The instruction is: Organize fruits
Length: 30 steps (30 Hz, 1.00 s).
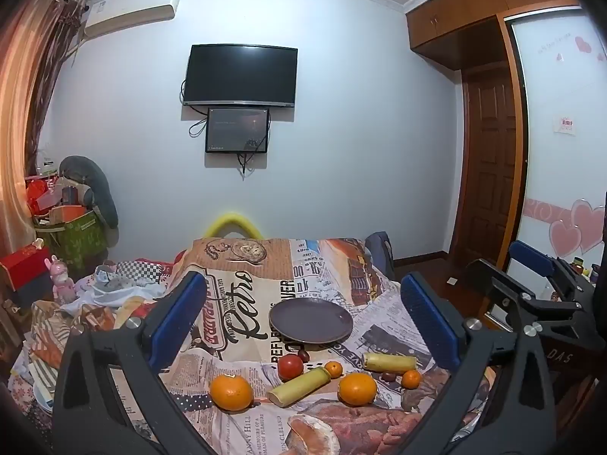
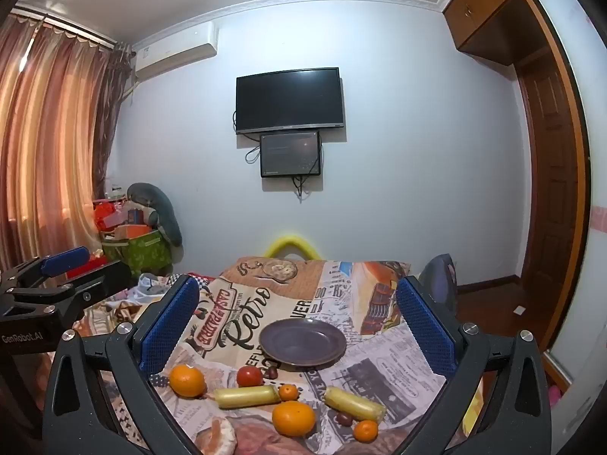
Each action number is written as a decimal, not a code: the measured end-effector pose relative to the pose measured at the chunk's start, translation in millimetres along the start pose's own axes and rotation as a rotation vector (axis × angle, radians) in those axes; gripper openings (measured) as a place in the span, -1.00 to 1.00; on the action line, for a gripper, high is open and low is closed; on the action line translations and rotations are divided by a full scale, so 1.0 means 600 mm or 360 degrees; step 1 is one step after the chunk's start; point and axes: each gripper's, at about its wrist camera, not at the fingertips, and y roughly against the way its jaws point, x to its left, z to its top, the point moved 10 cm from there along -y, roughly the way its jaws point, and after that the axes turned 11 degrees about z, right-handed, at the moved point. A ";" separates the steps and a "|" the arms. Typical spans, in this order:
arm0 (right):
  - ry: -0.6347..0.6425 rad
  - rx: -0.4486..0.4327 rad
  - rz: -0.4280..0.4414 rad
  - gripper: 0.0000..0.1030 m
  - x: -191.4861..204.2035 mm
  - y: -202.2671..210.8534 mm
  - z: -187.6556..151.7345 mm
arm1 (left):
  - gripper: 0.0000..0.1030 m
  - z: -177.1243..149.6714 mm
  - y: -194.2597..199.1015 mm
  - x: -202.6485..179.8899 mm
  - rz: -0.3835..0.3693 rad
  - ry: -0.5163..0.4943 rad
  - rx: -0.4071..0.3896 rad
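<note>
Both the left gripper [image 1: 303, 314] and right gripper [image 2: 297, 318] hover with jaws wide and empty above the plate [image 2: 302, 344], oranges [image 2: 293, 418] and tomato [image 2: 249, 376] on the table [image 2: 379, 383].

Plate [image 2: 303, 343] glossy, maybe glazed ceramic; tablecloth [image 2: 383, 375] printed cloth.

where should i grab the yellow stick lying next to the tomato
Grip the yellow stick at mid-length, across its narrow width, coming from above with the left hand-held gripper. It lies flat and long on the cloth, with the tomato and a small orange crowding its far end, so the middle looks freest.
</note>
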 end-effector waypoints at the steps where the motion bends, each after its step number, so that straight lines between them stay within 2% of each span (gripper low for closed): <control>1: -0.0001 0.0001 0.0002 1.00 0.000 0.000 0.000 | 1.00 0.000 0.000 0.000 0.0001 -0.0004 -0.0001; 30: -0.0014 0.0005 -0.0009 1.00 -0.001 0.003 -0.001 | 1.00 -0.005 -0.006 -0.006 0.0018 -0.0038 -0.0017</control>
